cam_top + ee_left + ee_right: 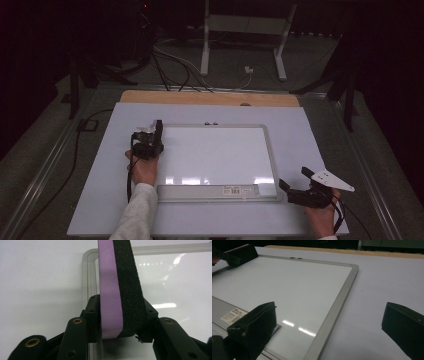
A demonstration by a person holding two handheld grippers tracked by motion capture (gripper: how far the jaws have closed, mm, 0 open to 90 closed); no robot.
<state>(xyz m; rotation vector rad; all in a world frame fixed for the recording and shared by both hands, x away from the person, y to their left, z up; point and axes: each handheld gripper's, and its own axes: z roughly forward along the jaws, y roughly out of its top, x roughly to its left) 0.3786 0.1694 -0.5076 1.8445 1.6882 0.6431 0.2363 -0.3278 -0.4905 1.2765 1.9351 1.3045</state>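
A whiteboard (215, 155) with a silver frame lies flat in the middle of the white table (310, 130). My left gripper (152, 136) hovers at the board's far left corner, shut on an eraser (158, 129). In the left gripper view the eraser (117, 290) stands on edge between the jaws, purple backing on one side and black foam on the other, over the board's corner (88, 255). My right gripper (294, 177) rests off the board's near right corner, open. Its jaws straddle the board's frame (337, 307), and the eraser (239, 253) shows far off at the upper left.
The board's pen tray (200, 191) with a small label runs along its near edge. A wooden strip (210, 97) borders the table's far edge. Beyond it are a white stand (240, 45) and cables (175, 65) on the floor.
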